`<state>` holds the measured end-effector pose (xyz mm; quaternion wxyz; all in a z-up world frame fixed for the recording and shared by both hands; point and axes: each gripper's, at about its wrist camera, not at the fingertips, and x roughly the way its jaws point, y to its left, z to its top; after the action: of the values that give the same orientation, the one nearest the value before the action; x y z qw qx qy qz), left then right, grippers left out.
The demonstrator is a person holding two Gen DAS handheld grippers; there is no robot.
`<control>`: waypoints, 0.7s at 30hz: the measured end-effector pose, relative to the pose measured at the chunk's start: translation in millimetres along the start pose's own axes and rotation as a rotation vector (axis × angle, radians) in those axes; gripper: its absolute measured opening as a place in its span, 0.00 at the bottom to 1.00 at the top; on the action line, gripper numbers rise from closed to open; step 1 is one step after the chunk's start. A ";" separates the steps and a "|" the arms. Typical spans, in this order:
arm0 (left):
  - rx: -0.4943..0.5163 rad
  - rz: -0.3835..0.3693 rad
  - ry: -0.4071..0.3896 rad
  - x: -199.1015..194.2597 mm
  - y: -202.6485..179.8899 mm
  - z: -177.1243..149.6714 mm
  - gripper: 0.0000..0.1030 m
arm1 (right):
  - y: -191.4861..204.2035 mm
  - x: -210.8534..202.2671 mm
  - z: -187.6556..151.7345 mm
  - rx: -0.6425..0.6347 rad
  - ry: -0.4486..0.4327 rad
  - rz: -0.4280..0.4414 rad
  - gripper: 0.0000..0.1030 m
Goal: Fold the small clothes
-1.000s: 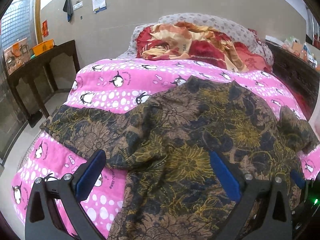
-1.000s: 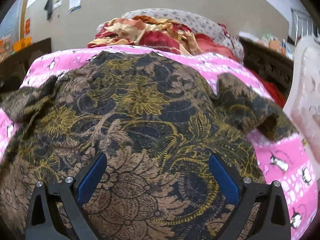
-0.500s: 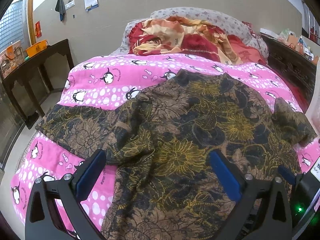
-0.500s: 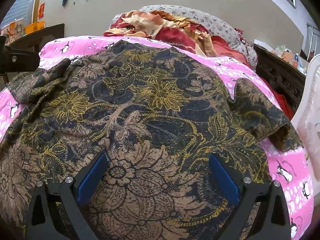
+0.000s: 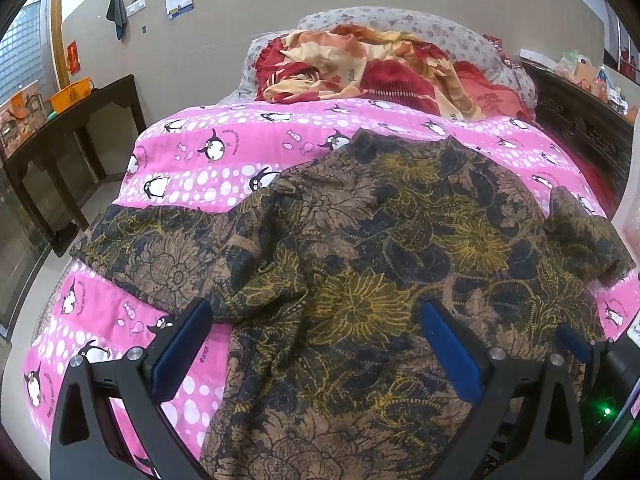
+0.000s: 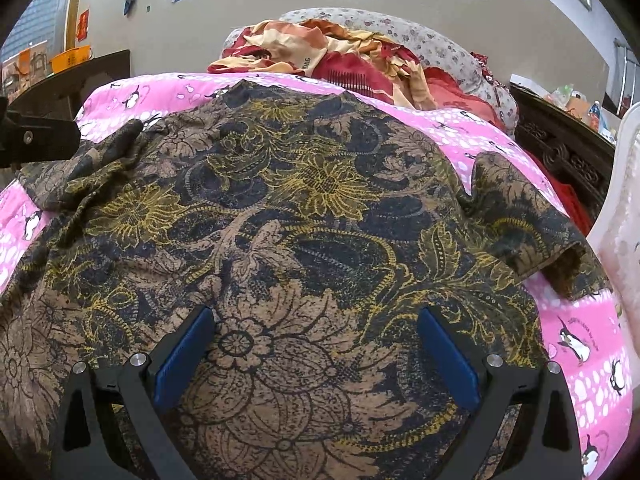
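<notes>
A brown shirt with black and yellow flower print (image 5: 380, 264) lies spread on the pink penguin bedspread (image 5: 224, 148), collar towards the far end. Its left sleeve (image 5: 168, 240) lies rumpled out to the left; its right sleeve (image 5: 580, 236) is bunched at the right. My left gripper (image 5: 316, 336) is open and empty above the shirt's lower left part. My right gripper (image 6: 316, 340) is open and empty above the shirt (image 6: 312, 216), over its lower middle. The right sleeve (image 6: 528, 220) shows at the right in the right wrist view. The shirt's hem is out of view.
A crumpled red and cream blanket (image 5: 360, 68) and a flowered pillow (image 5: 420, 28) lie at the bed's far end. A dark wooden table (image 5: 68, 128) stands left of the bed. A dark carved bed frame (image 5: 576, 132) runs along the right. A white plastic chair (image 6: 624, 216) stands at the right.
Both grippers have risen and pulled back from the shirt, so more of the bed shows. Both stay open. The shirt has not moved.
</notes>
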<state>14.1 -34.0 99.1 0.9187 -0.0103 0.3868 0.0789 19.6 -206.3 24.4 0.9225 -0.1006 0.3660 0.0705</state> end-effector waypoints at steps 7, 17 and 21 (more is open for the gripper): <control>-0.004 -0.002 -0.002 -1.4 1.1 0.4 1.00 | 1.2 2.5 0.0 -0.004 0.009 0.010 1.00; -0.004 -0.010 0.007 2.7 -1.8 1.9 1.00 | 0.1 2.5 -0.2 -0.001 0.011 0.009 1.00; -0.004 -0.016 0.015 5.3 -3.2 0.3 1.00 | 1.3 3.3 -0.1 0.001 0.015 0.012 1.00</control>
<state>18.5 -36.4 95.4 0.9164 -0.0158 0.3933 0.0724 21.6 -204.8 21.9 0.9194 -0.0983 0.3734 0.0753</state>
